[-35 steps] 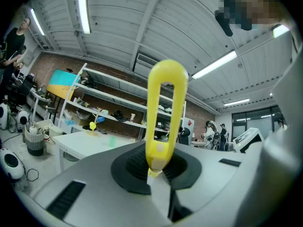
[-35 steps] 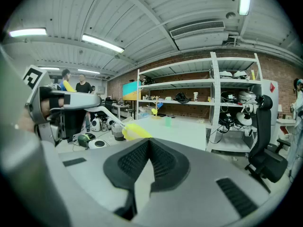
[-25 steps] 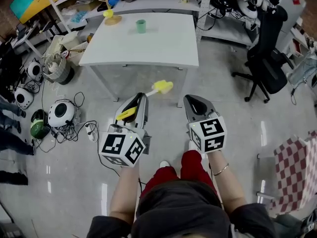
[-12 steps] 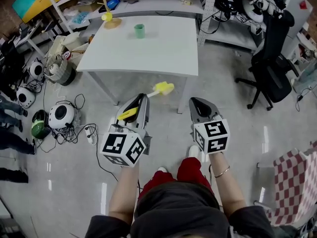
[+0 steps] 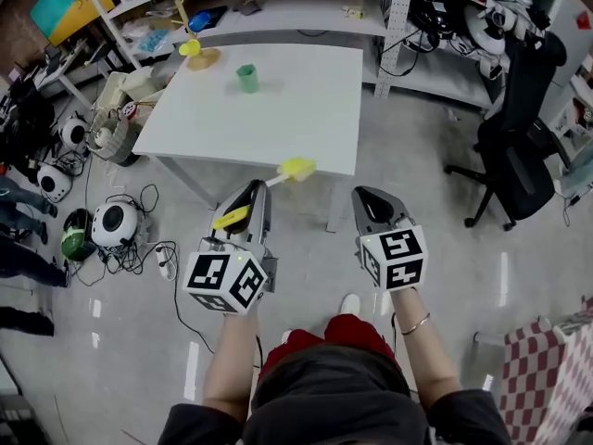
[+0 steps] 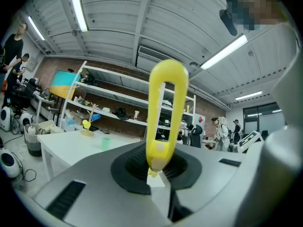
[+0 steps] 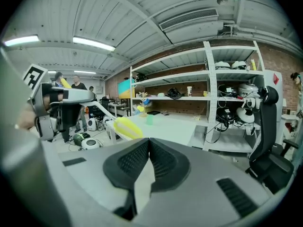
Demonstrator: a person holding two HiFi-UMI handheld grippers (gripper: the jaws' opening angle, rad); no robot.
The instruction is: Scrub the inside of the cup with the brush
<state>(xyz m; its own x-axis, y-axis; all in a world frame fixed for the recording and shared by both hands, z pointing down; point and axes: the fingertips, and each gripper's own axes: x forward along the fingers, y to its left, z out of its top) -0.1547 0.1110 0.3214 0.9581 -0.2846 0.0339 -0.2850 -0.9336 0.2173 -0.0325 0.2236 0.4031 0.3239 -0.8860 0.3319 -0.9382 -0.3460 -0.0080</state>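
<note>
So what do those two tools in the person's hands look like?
Each is a tapering grey plastic shell: the left gripper and right gripper have black ribbed pads inside the jaws and a white cube with black square markers at the back. Forearms are bare; a thin bracelet circles the right wrist.

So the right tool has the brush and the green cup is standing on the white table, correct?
No. The left tool holds the brush; the right tool is shut with nothing in it, as the head view and both gripper views show. The green cup does stand on the white table.
</note>
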